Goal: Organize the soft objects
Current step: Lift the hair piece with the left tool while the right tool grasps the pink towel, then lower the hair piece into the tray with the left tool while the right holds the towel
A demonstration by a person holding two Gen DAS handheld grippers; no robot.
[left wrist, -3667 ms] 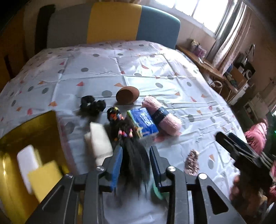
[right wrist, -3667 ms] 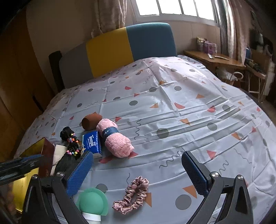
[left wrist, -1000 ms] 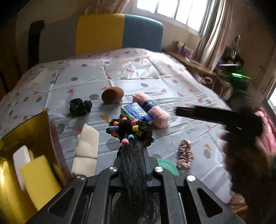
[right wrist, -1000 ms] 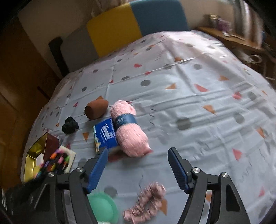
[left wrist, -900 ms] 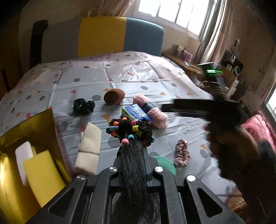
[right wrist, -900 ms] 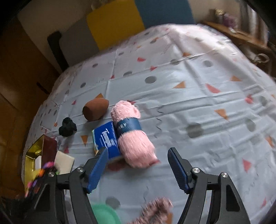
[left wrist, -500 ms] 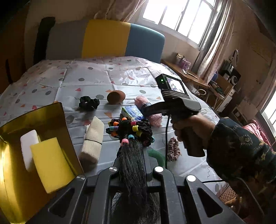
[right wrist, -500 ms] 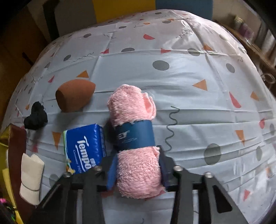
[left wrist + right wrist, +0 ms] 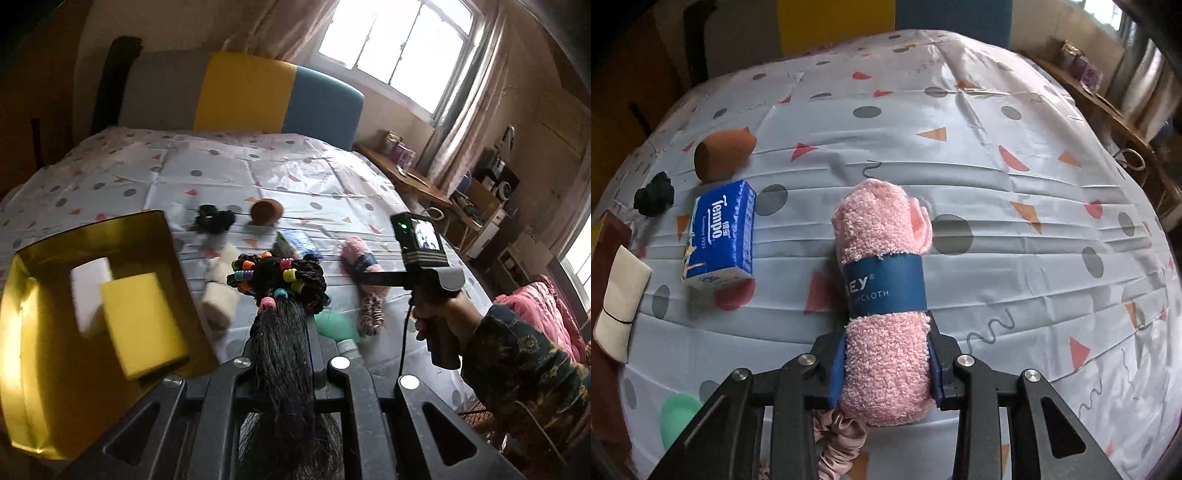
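My left gripper is shut on a black hair bundle with coloured beads, held above the bed beside an open gold box. The box holds a yellow sponge and a white sponge. My right gripper is shut on the near end of a rolled pink washcloth with a blue paper band. Its blue pads press into the cloth's sides. The left wrist view shows that right gripper in a person's hand, low over the bed.
On the patterned bedsheet lie a blue tissue pack, a brown sponge, a black scrunchie, a cream rolled cloth, a pink satin scrunchie and a green item. A headboard stands behind, a desk at right.
My right gripper came down over the pink washcloth and shut on it; the roll now sits apart from the tissue pack. My left gripper carried the hair bundle toward the gold box.
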